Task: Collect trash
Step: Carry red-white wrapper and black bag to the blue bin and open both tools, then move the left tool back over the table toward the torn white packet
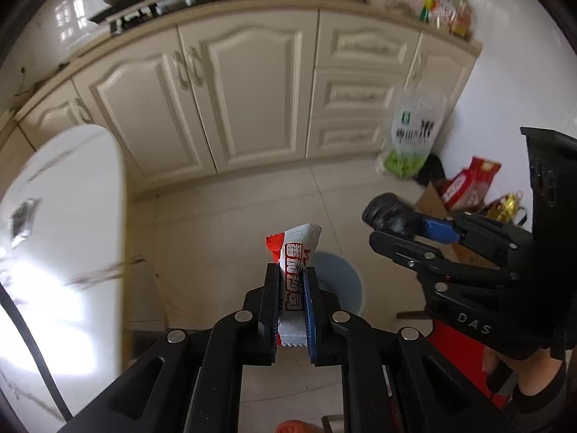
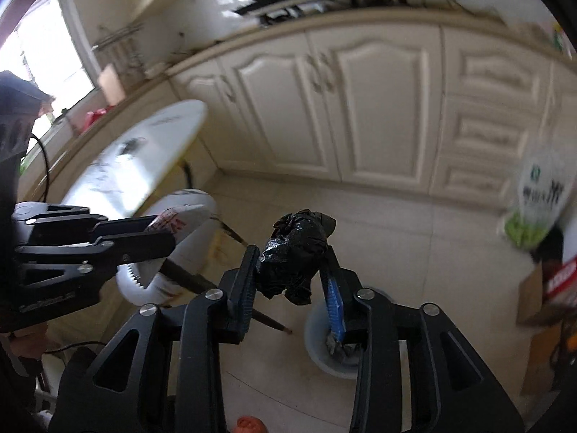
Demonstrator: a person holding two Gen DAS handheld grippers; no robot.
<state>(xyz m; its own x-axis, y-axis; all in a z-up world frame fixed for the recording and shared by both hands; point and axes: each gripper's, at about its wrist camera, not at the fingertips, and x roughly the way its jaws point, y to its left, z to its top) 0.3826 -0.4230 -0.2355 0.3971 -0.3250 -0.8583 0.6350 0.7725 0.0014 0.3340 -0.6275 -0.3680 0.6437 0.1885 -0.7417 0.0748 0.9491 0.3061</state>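
Left tongs (image 1: 292, 285): clenched on a snack wrapper (image 1: 294, 278), flat glossy film, white with red print and zigzag-cut ends, standing upright between the black pad and the blue one.
Right tongs (image 2: 288, 270): a crumpled black plastic bag (image 2: 294, 252) sits between the fingers, touching both the ribbed black pad and the blue pad; the wad is shiny, creased and lumpy. Whether the pads squeeze it or only cradle it cannot be told.
Bin (image 1: 342, 288): a round pale grey-blue plastic bucket on the floor, below both tongs; in the right wrist view some scraps lie at its bottom.
Floor (image 1: 234, 223): large pale cream tiles, smooth, with thin grout lines.
Table (image 1: 65, 234): white marble-look top with grey veins and a rounded edge, at the left, on dark thin legs.
Cabinets (image 1: 223, 97): cream doors with raised arched panels and curled metal handles, plus a stack of drawers.
Counter (image 1: 252, 3): a beige top above the cabinets, carrying a dark pan on a stove and bottles at the far right.
Corner (image 1: 414, 133): a clear bag with green contents hangs by the drawers; a cardboard box and red packets sit beneath it.
Person (image 1: 533, 371): a hand grips the right tool's black handle.
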